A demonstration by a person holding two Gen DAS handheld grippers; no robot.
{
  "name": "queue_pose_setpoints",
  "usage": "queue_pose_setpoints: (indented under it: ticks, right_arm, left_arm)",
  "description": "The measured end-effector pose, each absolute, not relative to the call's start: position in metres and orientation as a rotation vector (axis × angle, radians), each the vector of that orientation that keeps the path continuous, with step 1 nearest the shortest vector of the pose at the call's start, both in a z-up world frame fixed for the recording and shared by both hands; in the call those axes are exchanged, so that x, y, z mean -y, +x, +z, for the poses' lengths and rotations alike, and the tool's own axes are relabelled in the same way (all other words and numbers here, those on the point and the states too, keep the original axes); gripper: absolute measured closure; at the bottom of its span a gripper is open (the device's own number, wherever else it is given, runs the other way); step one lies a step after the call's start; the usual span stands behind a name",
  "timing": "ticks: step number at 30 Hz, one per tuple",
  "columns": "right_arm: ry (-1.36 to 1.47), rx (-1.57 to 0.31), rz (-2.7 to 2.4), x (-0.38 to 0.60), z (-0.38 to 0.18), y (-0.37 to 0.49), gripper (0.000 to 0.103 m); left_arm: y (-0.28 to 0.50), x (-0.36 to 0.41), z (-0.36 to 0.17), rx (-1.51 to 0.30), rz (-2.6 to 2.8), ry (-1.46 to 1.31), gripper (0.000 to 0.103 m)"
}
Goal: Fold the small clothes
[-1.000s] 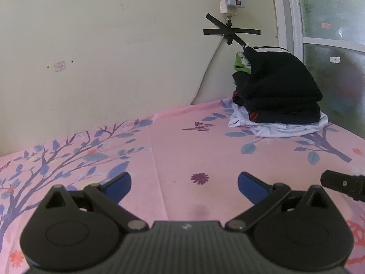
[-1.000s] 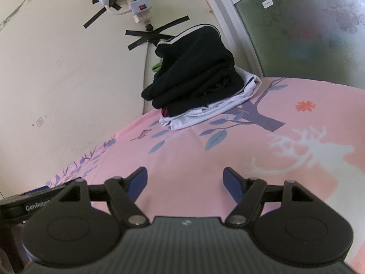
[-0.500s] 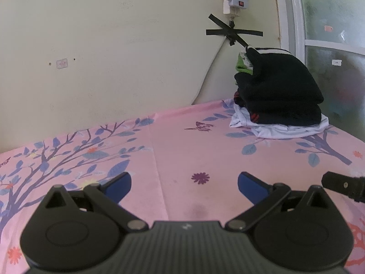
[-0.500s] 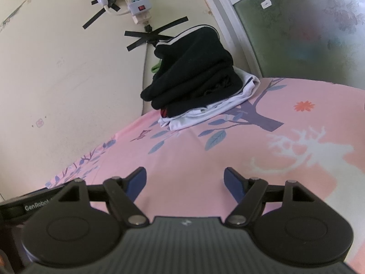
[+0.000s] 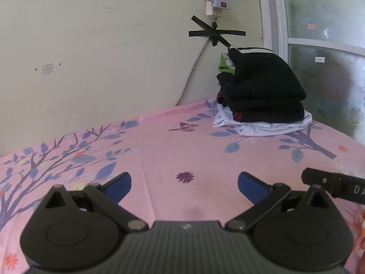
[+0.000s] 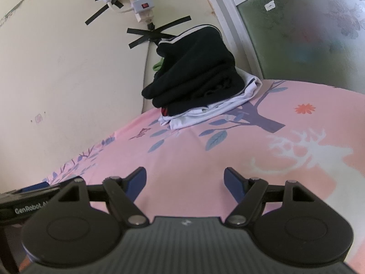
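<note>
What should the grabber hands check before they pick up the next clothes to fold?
1. Left gripper open with nothing between its fingers: ok.
2. Right gripper open with nothing between its fingers: ok.
3. Pink sheet in front of both grippers bare, with room to fold: ok.
4. Pile of clothes in the far corner by the wall, ahead of both grippers and touched by neither: ok.
5. Top of the pile sitting level: not ok, the dark clothes slope and bulge, so it could slip when pulled.
6. An unfolded piece lying ready to grab: cannot tell, no loose piece shows outside the pile.
</note>
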State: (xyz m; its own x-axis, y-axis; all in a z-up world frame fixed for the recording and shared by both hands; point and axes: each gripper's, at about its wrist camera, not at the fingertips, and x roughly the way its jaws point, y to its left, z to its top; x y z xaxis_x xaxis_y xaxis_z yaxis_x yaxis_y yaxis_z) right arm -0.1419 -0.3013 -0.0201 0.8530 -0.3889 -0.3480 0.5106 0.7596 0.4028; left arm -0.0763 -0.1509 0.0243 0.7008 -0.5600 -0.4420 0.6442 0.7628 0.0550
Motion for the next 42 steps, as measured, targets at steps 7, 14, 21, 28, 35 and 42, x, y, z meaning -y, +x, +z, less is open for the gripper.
queue_pose_setpoints:
  ticks: [7,14,21,28,35,42]
  right_arm:
    - [0.502,-0.266,-0.497,0.3017,-0.0198,-0.1382,0.034]
    - [0.503,-0.269,-0.501,0.3015,-0.0203,-0.1381,0.034]
    - [0.473,-0.264,-0.51,0.2971,-0.0196,-0.1381,0.034]
    - [0.472,-0.257,-0.517,0.2963,-0.0194,-0.1389,0.034]
    - [0.476,-0.257,-0.515,0.2976,-0.0195,-0.139,0.034]
    - [0.469,-0.256,-0.514,0.2965,-0.0193,-0.1392,0.034]
  left_arm:
    - [-0.0821,0.1505,0.027,-0.388,-0.668,0.222,0.0]
    - [-0.0832,0.1509,0.0258,-0.391,-0.673,0.224,0.0]
    - [-0.0788,0.1512,0.0242,-0.411,-0.675,0.216,0.0]
    - [-0.077,0.1514,0.0223,-0.419,-0.662,0.219,0.0]
    - [-0.0763,0.1517,0.0221,-0.435,-0.681,0.213,0.0]
    - [-0.0748,0.1508,0.0223,-0.442,-0.675,0.206,0.0]
